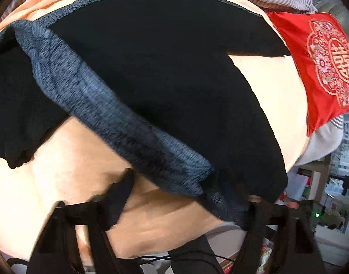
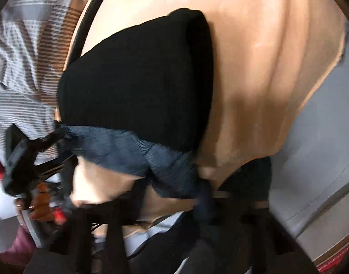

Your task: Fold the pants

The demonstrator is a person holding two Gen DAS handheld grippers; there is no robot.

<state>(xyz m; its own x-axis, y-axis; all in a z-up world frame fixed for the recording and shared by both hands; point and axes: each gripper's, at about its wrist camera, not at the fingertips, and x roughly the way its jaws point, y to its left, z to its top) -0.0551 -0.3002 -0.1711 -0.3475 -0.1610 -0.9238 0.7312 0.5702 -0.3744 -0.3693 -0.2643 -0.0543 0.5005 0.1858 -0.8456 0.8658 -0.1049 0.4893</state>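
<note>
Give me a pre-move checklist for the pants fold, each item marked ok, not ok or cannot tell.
1. Left gripper has hold of the grey waistband: cannot tell, blurred.
2. Right gripper is at the waistband's other end: ok.
3. Black pants lie on the peach sheet: ok.
4. Legs flat, without wrinkles: not ok, the far end is doubled over.
5. Red cushion clear of the pants: ok, apart.
</note>
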